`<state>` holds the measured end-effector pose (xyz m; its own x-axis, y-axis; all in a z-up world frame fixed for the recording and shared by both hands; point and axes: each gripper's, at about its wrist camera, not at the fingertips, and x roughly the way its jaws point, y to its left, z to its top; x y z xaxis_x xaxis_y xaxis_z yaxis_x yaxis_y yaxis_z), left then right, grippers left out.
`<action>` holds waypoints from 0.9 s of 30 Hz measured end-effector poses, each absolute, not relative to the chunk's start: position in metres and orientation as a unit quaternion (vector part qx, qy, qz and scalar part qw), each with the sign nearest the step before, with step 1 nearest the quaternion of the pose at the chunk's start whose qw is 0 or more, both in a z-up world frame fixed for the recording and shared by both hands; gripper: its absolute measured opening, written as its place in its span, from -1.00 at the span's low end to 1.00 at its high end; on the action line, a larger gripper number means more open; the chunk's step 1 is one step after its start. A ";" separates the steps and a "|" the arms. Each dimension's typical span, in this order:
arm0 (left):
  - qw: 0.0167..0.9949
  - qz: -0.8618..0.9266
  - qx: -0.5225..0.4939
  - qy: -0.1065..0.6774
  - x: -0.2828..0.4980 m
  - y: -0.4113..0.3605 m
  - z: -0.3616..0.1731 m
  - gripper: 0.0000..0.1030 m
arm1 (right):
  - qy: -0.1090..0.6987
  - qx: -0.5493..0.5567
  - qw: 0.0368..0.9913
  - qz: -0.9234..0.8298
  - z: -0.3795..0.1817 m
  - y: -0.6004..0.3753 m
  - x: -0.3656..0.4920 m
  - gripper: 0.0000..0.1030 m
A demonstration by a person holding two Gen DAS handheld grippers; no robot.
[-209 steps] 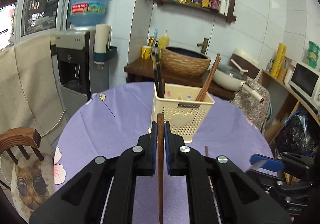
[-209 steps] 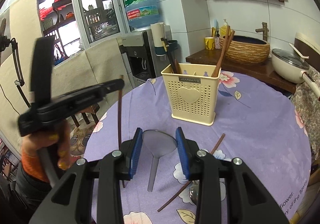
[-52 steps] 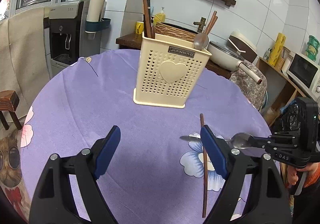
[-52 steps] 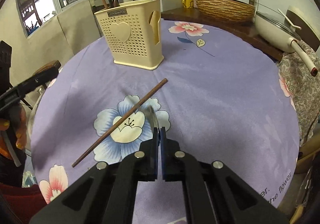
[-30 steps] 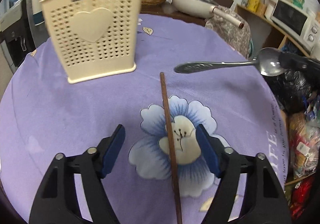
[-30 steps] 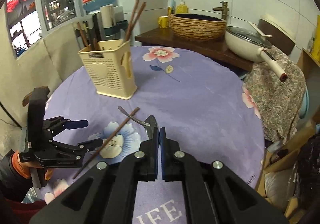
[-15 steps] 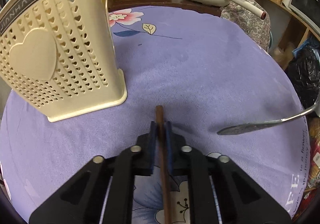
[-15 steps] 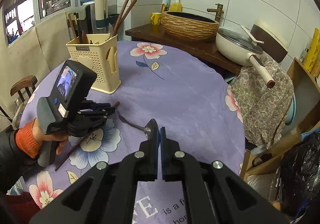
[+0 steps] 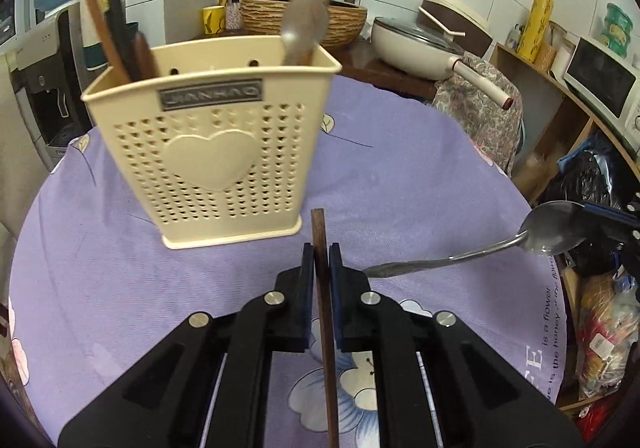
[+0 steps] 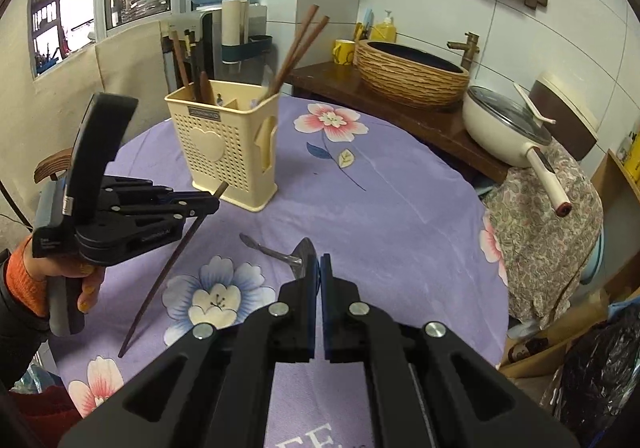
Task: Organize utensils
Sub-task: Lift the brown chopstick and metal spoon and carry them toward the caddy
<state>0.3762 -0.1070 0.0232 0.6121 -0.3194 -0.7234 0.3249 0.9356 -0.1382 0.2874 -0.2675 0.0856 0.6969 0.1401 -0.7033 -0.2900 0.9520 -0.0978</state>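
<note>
Dark brown wooden chopstick (image 9: 325,312), square-tipped, is sitting clamped in the left claw (image 9: 319,268), lifted over the purple floral worktop (image 9: 400,184); its lower end is running out of frame. Cream perforated plastic utensil holder (image 9: 212,156) with embossed heart is showing a blurred "JIANHAO" plate. Right claw (image 10: 319,276) is pinching the shiny steel spoon (image 9: 548,234) by its bowl. Cloth lettering is partly cut off.
</note>
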 end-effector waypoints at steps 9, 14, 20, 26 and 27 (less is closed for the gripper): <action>0.930 -0.171 -0.037 0.324 0.340 -0.060 0.074 -0.86 | 0.364 -0.204 0.899 0.135 0.106 -0.231 0.282 -0.96; 0.943 -0.164 -0.049 0.284 0.320 -0.042 0.102 -0.87 | 0.362 -0.258 0.881 0.163 0.103 -0.193 0.281 -0.96; 0.951 -0.149 -0.040 0.268 0.306 -0.030 0.115 -0.87 | 0.352 -0.246 0.881 0.198 0.101 -0.162 0.283 -0.96; 0.949 -0.137 -0.050 0.280 0.311 -0.017 0.106 -0.87 | 0.344 -0.224 0.890 0.200 0.105 -0.155 0.285 -0.96; 0.947 -0.138 -0.047 0.286 0.313 -0.016 0.103 -0.87 | 0.344 -0.227 0.889 0.198 0.105 -0.157 0.285 -0.96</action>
<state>0.3135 -0.0163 0.1032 0.7979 -0.2890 -0.5290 0.2357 0.9573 -0.1674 0.2854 -0.1573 0.1052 0.6849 0.1969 -0.7015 -0.5087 0.8185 -0.2669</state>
